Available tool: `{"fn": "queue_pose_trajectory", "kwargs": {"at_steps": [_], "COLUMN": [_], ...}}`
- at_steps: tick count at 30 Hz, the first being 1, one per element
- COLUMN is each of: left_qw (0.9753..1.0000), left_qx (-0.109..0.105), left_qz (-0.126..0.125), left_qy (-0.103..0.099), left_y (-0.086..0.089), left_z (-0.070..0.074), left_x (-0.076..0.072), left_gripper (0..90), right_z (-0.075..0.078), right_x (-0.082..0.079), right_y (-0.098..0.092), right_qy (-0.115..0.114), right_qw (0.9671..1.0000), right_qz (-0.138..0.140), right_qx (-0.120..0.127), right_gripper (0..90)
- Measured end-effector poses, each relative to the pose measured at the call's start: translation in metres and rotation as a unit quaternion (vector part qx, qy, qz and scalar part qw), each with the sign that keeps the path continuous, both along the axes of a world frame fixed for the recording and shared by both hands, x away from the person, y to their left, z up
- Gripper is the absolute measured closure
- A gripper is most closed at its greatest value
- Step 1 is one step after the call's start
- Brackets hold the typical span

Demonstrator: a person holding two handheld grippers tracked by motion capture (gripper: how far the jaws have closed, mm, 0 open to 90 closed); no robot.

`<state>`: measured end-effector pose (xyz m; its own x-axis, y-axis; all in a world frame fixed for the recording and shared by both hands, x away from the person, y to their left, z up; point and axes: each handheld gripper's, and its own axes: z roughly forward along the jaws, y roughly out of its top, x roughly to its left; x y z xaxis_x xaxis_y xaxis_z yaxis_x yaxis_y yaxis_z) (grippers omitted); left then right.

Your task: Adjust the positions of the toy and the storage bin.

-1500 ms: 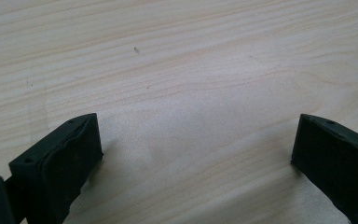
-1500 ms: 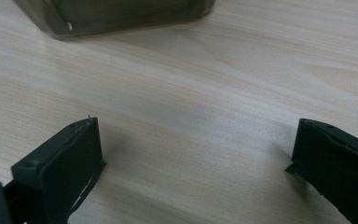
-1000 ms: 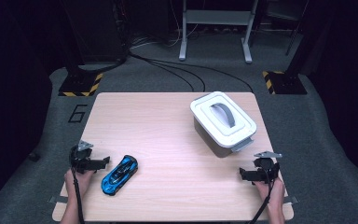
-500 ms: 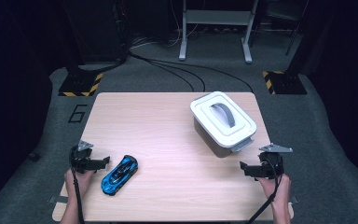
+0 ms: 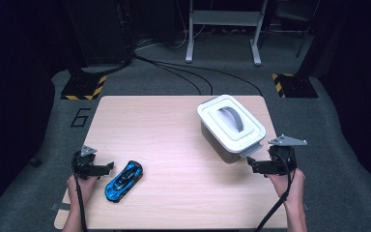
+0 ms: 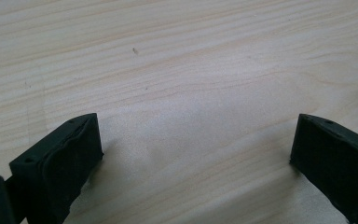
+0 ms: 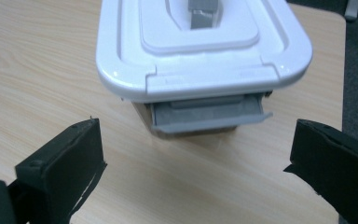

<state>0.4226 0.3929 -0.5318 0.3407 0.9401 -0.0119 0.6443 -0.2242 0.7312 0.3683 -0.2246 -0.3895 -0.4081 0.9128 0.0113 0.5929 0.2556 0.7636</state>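
Observation:
A white lidded plastic box (image 5: pixel 231 126) with a grey handle stands at the table's right side. Its grey end latch (image 7: pixel 208 115) hangs just ahead of my right gripper (image 7: pixel 193 163), whose jaws stand wide apart, nothing between them. In the high view that right gripper (image 5: pixel 256 165) hovers just below the box's near corner. A blue toy car (image 5: pixel 123 180) lies at the front left. My left gripper (image 5: pixel 104 168) is open beside the car's left side, and the left gripper view has bare wood between its jaws (image 6: pixel 193 158).
The wooden table (image 5: pixel 164 125) has bare room across its middle and back left. Black cables (image 5: pixel 183 72), a metal stand (image 5: pixel 222 29) and yellow-black striped floor blocks (image 5: pixel 82 87) lie beyond the far edge.
My right gripper has risen and moved forward toward the near end of the box. The left gripper and the car have stayed where they were.

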Motion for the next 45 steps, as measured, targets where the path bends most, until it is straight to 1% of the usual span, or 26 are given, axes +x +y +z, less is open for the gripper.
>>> {"fn": "queue_pose_trajectory", "kwargs": {"at_steps": [3, 6, 10, 13, 14, 16, 21, 22, 24, 27, 31, 32, 33, 35, 36, 38, 39, 40, 42, 43, 44, 45], "left_qw": [1.0000, 1.0000, 1.0000, 1.0000, 1.0000, 1.0000, 1.0000, 1.0000, 1.0000, 1.0000, 1.0000, 1.0000, 1.0000, 1.0000, 1.0000, 1.0000, 1.0000, 1.0000, 1.0000, 1.0000, 1.0000, 1.0000], "left_qx": [0.000, 0.000, 0.000, 0.001, 0.000, 0.000, 0.000, 0.001, 0.001, 0.001, 0.001, 0.000, 0.001, 0.001, 0.001, 0.002, 0.001, 0.002, 0.001, 0.002, 0.003, 0.003], "left_qz": [-0.001, -0.001, -0.001, -0.002, -0.002, -0.002, -0.002, -0.003, -0.002, -0.002, -0.002, -0.003, -0.003, -0.003, -0.003, -0.003, -0.003, -0.003, -0.003, -0.005, -0.006, -0.006], "left_qy": [0.002, 0.002, 0.002, 0.001, 0.001, 0.002, 0.001, 0.002, 0.000, 0.000, 0.000, 0.001, 0.000, 0.000, -0.001, 0.001, -0.001, 0.001, -0.001, 0.002, 0.003, 0.003], "left_y": [0.000, 0.000, 0.000, 0.000, 0.000, 0.000, 0.000, 0.000, 0.000, 0.000, 0.000, 0.000, 0.000, 0.000, 0.000, 0.000, 0.000, 0.000, 0.000, 0.000, 0.000, 0.000], "left_z": [0.000, 0.000, 0.000, 0.000, 0.000, 0.000, 0.000, 0.000, 0.000, 0.000, 0.000, 0.000, 0.000, 0.000, 0.000, 0.001, 0.000, 0.001, 0.000, 0.001, 0.001, 0.001], "left_x": [0.000, 0.000, 0.000, 0.000, 0.000, 0.000, 0.000, 0.000, 0.000, 0.000, 0.000, -0.001, 0.000, -0.001, -0.001, -0.001, -0.001, -0.001, -0.001, -0.001, -0.001, -0.001], "left_gripper": [1.8, 1.8, 1.8, 1.9, 2.0, 2.0, 2.0, 2.0, 2.3, 2.4, 2.5, 2.5, 2.7, 2.9, 2.9, 3.0, 3.0, 3.0, 3.0, 3.1, 3.2, 3.3], "right_z": [0.009, 0.014, 0.016, 0.015, 0.014, 0.014, 0.013, 0.013, 0.013, 0.013, 0.012, 0.012, 0.011, 0.011, 0.011, 0.011, 0.011, 0.012, 0.013, 0.013, 0.014, 0.015], "right_x": [0.006, 0.015, 0.030, 0.041, 0.045, 0.050, 0.068, 0.073, 0.080, 0.091, 0.104, 0.106, 0.109, 0.115, 0.117, 0.123, 0.126, 0.129, 0.131, 0.132, 0.133, 0.134], "right_y": [0.004, 0.008, 0.015, 0.021, 0.024, 0.027, 0.035, 0.036, 0.039, 0.044, 0.050, 0.051, 0.052, 0.055, 0.056, 0.057, 0.059, 0.060, 0.061, 0.062, 0.064, 0.065], "right_qy": [-0.006, -0.008, -0.005, -0.009, -0.005, -0.007, -0.008, -0.006, -0.009, -0.009, -0.020, -0.018, -0.025, -0.025, -0.021, -0.019, -0.017, -0.015, -0.017, -0.013, -0.013, -0.013], "right_qw": [1.0000, 1.0000, 0.9999, 0.9998, 0.9998, 0.9995, 0.9994, 0.9994, 0.9995, 0.9996, 0.9992, 0.9993, 0.9990, 0.9990, 0.9992, 0.9989, 0.9991, 0.9989, 0.9988, 0.9987, 0.9985, 0.9984], "right_qz": [0.003, 0.005, 0.009, 0.012, 0.013, 0.017, 0.023, 0.023, 0.019, 0.011, 0.011, 0.008, 0.008, 0.002, 0.000, -0.001, -0.001, 0.001, 0.003, 0.007, 0.005, 0.000], "right_qx": [-0.001, -0.003, -0.008, -0.014, -0.017, -0.024, -0.025, -0.023, -0.025, -0.025, -0.032, -0.032, -0.036, -0.036, -0.035, -0.042, -0.040, -0.044, -0.047, -0.048, -0.052, -0.056], "right_gripper": [1.6, 1.1, 0.7, 3.2, 3.5, 5.5, 15.7, 21.4, 29.7, 36.1, 43.0, 44.5, 46.2, 49.3, 50.1, 52.9, 54.6, 56.3, 58.9, 60.6, 64.1, 65.8]}}
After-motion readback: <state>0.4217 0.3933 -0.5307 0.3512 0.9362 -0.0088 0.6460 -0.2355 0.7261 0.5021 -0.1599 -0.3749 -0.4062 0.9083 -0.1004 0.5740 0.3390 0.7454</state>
